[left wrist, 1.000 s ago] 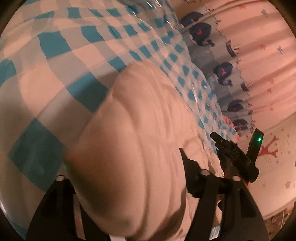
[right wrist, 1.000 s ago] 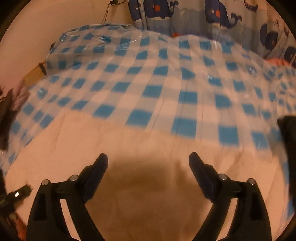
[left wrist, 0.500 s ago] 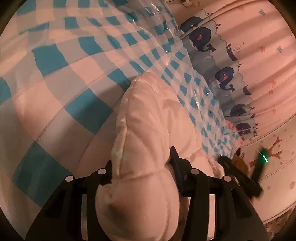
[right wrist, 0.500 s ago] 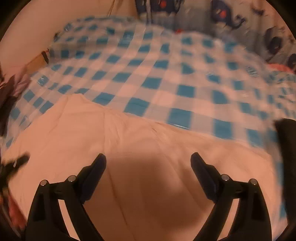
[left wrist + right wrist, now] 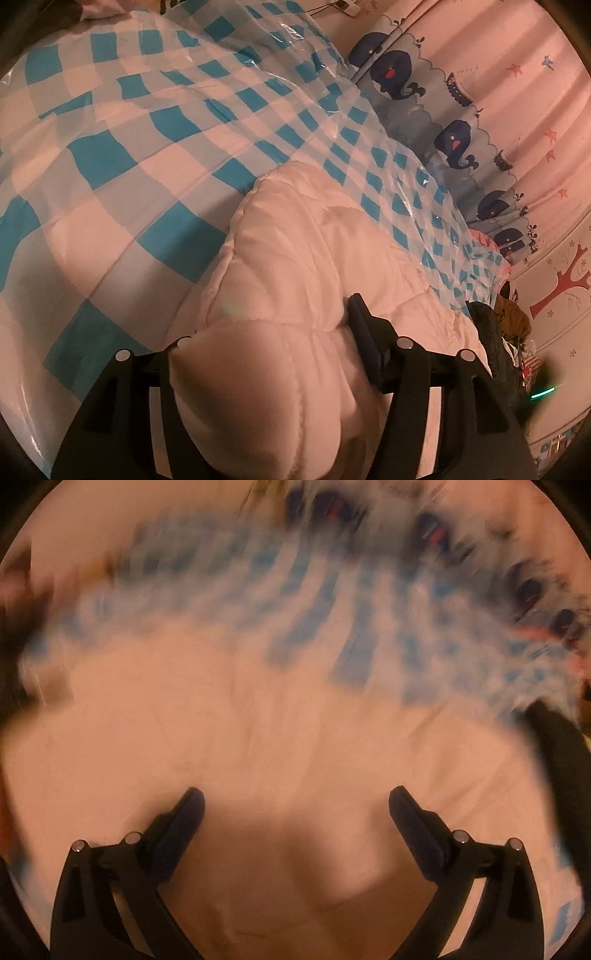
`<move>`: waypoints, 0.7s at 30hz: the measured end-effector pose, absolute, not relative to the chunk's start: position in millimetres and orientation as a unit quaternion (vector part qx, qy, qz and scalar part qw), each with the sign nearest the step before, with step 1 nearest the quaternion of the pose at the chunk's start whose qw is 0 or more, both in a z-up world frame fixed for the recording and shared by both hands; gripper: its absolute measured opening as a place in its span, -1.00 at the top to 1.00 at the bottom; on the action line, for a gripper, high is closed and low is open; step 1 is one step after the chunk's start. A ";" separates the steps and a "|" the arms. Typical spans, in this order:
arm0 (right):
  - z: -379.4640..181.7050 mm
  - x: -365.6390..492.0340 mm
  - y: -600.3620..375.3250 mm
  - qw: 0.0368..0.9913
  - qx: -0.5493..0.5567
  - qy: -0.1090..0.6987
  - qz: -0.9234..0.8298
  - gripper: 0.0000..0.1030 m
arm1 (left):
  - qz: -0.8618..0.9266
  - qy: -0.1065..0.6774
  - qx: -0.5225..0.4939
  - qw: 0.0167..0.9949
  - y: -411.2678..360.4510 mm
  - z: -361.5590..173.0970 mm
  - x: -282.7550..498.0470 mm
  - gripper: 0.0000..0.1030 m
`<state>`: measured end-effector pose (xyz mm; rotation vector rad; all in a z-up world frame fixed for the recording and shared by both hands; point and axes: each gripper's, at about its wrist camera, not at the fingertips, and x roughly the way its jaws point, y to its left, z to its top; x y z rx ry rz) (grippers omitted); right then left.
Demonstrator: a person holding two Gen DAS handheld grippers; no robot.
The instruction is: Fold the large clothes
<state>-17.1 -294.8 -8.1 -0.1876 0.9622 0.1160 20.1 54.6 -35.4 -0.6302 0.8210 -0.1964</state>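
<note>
White quilted garment [image 5: 288, 266] soft, matt; checked bed cover [image 5: 122, 122] glossy plastic.

Dim, warm orange-pink light tints both fisheye views, whose edges curve and darken into black corners. The left wrist view is sharp, with glare on the plastic sheet [image 5: 295, 33]. The right wrist view is heavily motion-blurred, with a soft shadow between the tool fingers [image 5: 184, 812].
</note>
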 end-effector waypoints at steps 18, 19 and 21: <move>55.7 -58.8 -380.9 0.900 0.005 0.434 -0.030 -0.88 | -0.092 0.399 -0.311 0.858 53.9 -35.7 16.8 -0.18; 69.2 -58.4 -367.4 0.911 -0.017 0.411 -0.021 -0.88 | -0.092 0.398 -0.312 0.858 54.3 -35.9 16.6 -0.18; 86.9 -45.4 -334.3 0.921 -0.072 0.382 -0.008 -0.88 | -0.092 0.397 -0.312 0.858 54.3 -35.9 16.8 -0.18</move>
